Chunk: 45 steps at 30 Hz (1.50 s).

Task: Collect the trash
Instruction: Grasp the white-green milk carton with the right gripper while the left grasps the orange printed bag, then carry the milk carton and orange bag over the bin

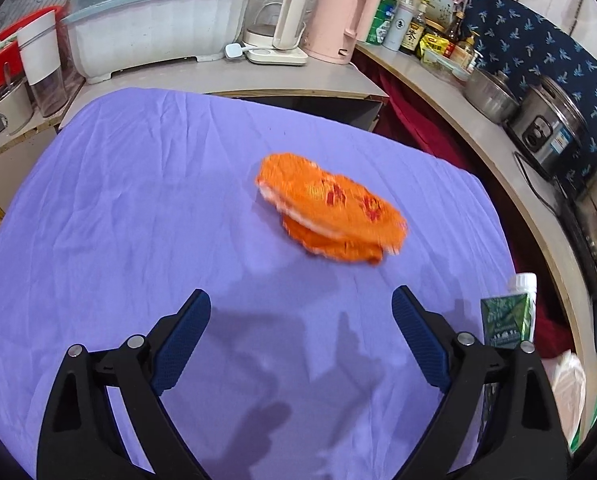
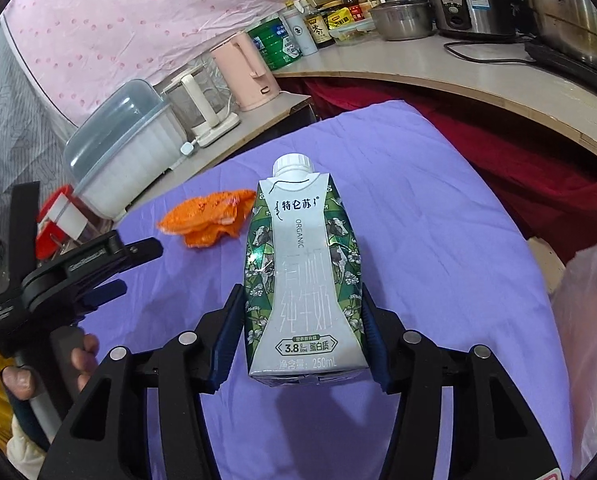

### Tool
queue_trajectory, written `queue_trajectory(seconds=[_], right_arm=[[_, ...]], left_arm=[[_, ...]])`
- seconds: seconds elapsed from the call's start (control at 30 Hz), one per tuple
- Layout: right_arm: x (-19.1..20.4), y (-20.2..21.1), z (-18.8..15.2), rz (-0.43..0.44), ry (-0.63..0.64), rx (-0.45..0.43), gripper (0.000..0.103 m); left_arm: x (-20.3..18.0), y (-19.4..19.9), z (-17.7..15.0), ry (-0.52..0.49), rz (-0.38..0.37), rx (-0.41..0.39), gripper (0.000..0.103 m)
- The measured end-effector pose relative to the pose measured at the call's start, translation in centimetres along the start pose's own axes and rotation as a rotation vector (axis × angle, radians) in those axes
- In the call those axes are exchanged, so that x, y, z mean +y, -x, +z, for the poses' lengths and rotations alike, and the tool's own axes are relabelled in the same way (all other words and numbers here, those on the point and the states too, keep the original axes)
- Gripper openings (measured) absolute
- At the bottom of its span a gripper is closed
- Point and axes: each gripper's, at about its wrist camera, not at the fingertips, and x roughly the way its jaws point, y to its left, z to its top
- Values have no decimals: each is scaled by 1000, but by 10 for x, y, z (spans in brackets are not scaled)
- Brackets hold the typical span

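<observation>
Right tool (image 2: 303, 320) pinching milk carton (image 2: 304, 276), left tool (image 1: 301, 312) spread, blurred orange wrapper (image 1: 330, 208) perhaps mid-cloth.

I see a table covered by a wrinkled purple cloth (image 1: 138, 200). On it lies a crumpled orange wrapper (image 1: 330, 208), out near the middle. Whether the milk carton (image 2: 304, 280) touches the cloth, I cannot tell.

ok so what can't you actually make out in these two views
- Orange wrapper: print unreadable, motion blur, left wrist view.
- Milk carton: its back hidden by its own body, right wrist view.
- White plastic bag: cut off by the right edge, contents unclear.
</observation>
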Motion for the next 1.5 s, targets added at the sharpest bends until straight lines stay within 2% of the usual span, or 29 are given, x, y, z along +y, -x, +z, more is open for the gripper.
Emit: queue_trajectory(seconds=[0.3,0.33,0.37,0.4,0.43,0.5,0.53,0.57,0.77,1.0,1.2,1.5], right_arm=[[1,-32,23,20,-17,-11,52],[1,-35,24,21,-18,-11,52],[2,-37,24,24,-19,-9,52],[2,-39,25,25,-20,-8,52],[2,-40,25,26,-20,-6,52],[3,-41,24,25,-16,-6,52],[4,-41,23,25,-15,-6,52],[4,-39,23,26,-14,-7,52],[9,-19,18,32,-17,-27,52],[7,34,6,26,-33,-79,52],[-3,86,-9,8,-49,-128,52],[-28,152,-38,-27,-83,-186,52]], left_arm=[[2,-56,42,52,-9,39,86],[2,-59,43,52,-15,45,77],[2,-63,43,48,-23,55,61],[1,-67,44,43,-29,70,53],[0,-70,43,37,-45,88,38],[-2,-69,42,32,-54,87,29],[-4,-65,40,16,-45,71,12],[-7,-61,39,0,-41,66,3],[-18,-28,26,-51,-62,28,2],[-38,30,-1,-117,-84,-7,2],[-64,78,-38,-184,-107,-27,2],[-108,127,-96,-287,-168,-24,2]])
